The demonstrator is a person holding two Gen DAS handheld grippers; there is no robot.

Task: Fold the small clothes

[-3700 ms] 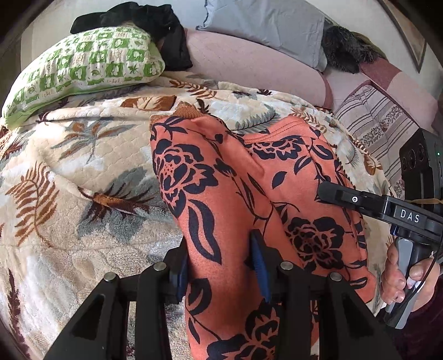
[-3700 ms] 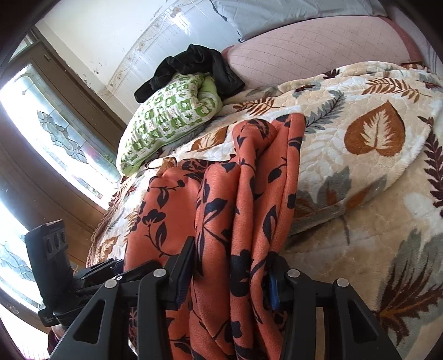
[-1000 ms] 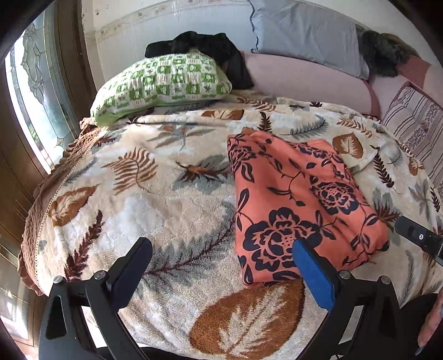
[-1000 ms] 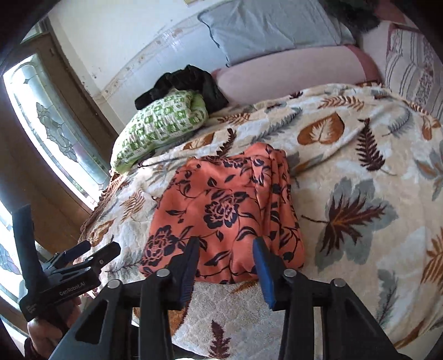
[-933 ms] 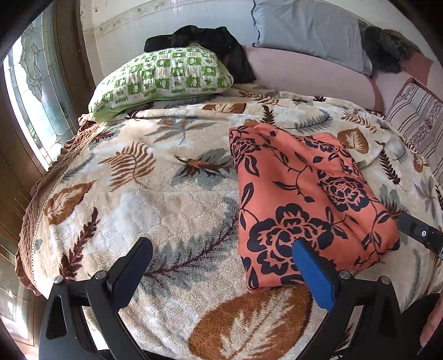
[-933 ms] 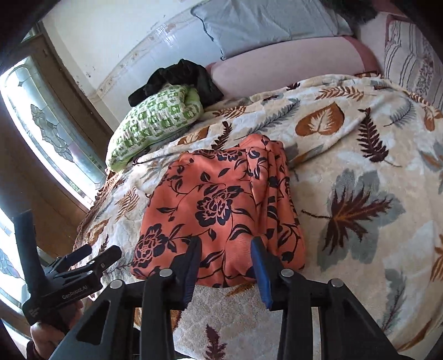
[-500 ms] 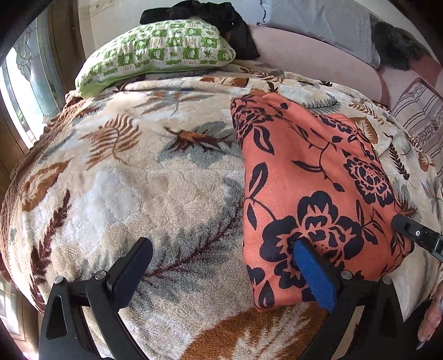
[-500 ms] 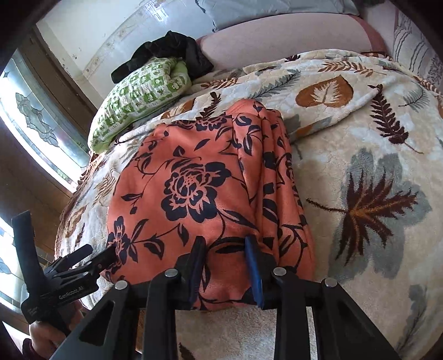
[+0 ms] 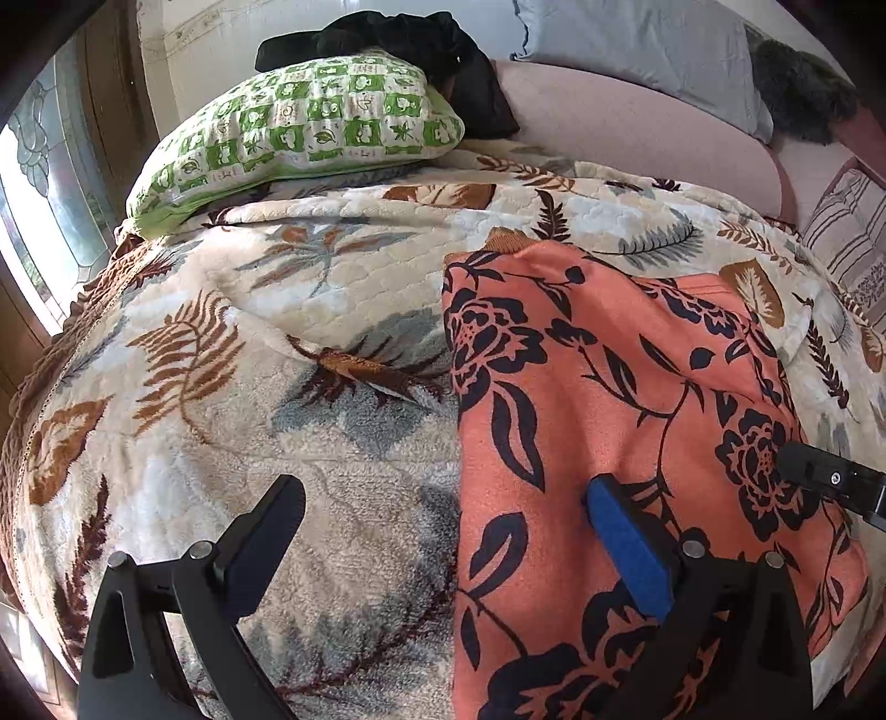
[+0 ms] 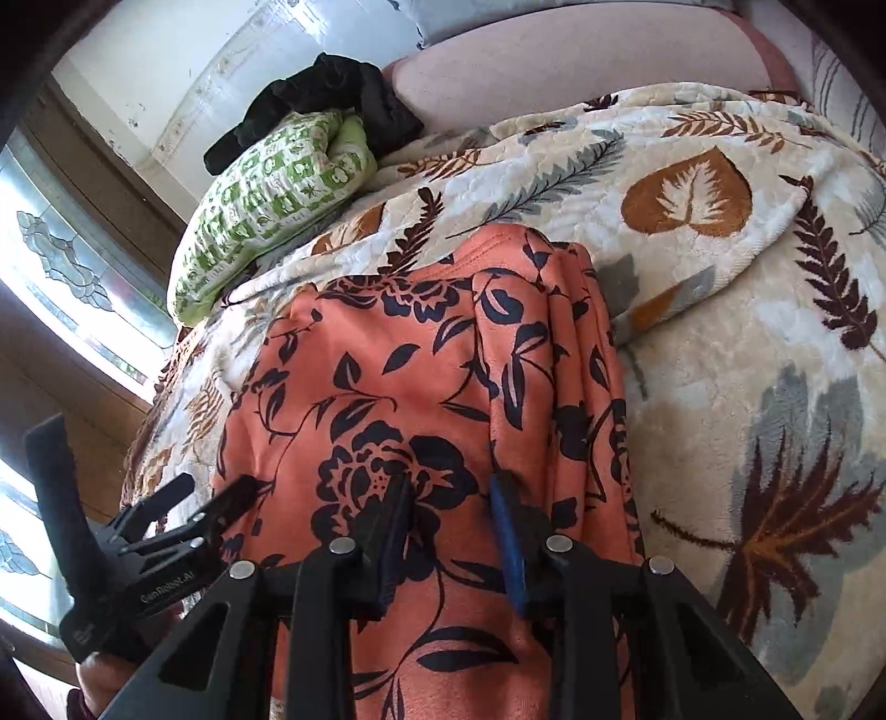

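Left wrist view: folded orange floral garment [image 9: 626, 399] lies flat on the bed, on a leaf-print blanket [image 9: 221, 387], right of centre. Left gripper [image 9: 443, 531] jaws spread wide, straddling the garment's left long edge: blue-padded finger [image 9: 626, 543] over the fabric, black finger [image 9: 266, 526] over bare blanket. Cannot tell whether either finger touches down. Garment's left edge runs straight from near corner to far corner; far edge has a small brown blanket leaf just behind it. Wide open stretch of blanket left of the garment out to the bed's scalloped border. Green checked pillow [image 9: 299, 127] at far left, black clothing [image 9: 398, 39] heaped behind it, grey pillow [image 9: 637, 50] and pink bolster [image 9: 637, 127] along the back, all well apart from the garment. Tip of the right gripper [image 9: 830, 482] enters from the right edge over the garment's right side.

Right wrist view: right gripper [image 10: 451, 504] jaws narrowly parted, low over the near part of the garment [image 10: 421, 387]; a ridge of fabric sits between them, but cannot tell if it is pinched. Garment's right side is bunched in lengthwise pleats, edge uneven. Blanket [image 10: 747, 360] right of it is open, with a folded-over flap near the brown leaf. Left gripper [image 10: 183, 515] at lower left, by the garment's left edge.
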